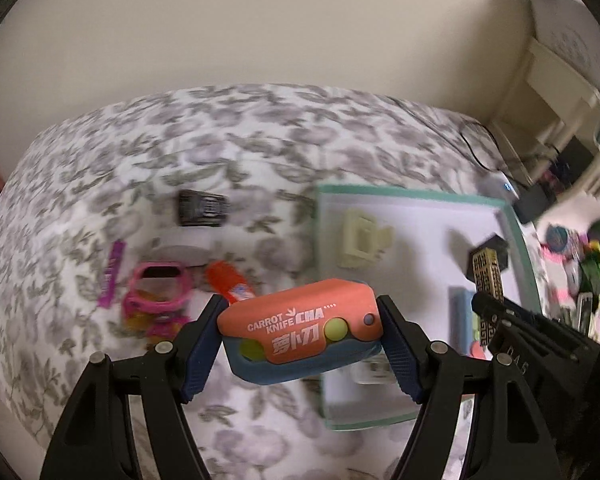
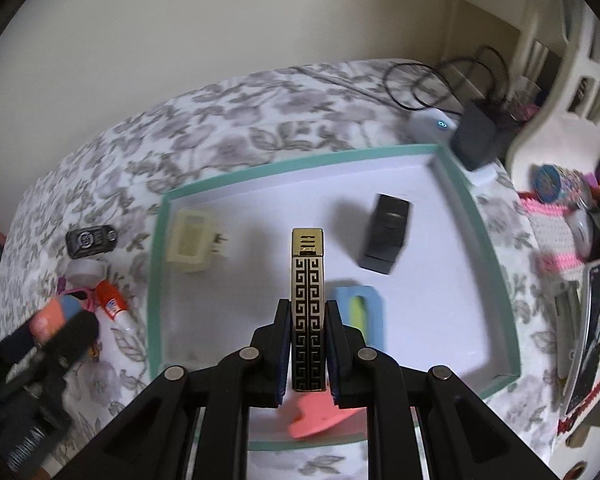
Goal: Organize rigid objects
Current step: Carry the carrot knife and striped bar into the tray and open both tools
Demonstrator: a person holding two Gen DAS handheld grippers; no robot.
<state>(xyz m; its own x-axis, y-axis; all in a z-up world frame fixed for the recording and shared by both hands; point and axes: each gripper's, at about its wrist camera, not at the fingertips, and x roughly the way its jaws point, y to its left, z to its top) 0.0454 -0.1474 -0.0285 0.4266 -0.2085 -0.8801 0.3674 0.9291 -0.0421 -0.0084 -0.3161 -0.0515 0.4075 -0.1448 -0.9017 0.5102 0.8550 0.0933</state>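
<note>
My left gripper (image 1: 300, 332) is shut on an orange and blue carrot knife toy (image 1: 300, 334), held above the bedspread just left of the tray. My right gripper (image 2: 308, 340) is shut on a gold and black patterned lighter (image 2: 308, 300), held above the white tray with a teal rim (image 2: 158, 264). In the tray lie a cream clip (image 2: 192, 246), a black box (image 2: 388, 238), a blue and green piece (image 2: 358, 308) and a pink piece (image 2: 314, 418). The right gripper with the lighter also shows in the left wrist view (image 1: 490, 280).
On the floral bedspread (image 1: 180, 140) left of the tray lie a black fob (image 1: 202, 208), a pink watch (image 1: 158, 292), a purple stick (image 1: 112, 274) and an orange glue tube (image 1: 228, 282). A white charger and cables (image 2: 432, 124) lie behind the tray; clutter sits right.
</note>
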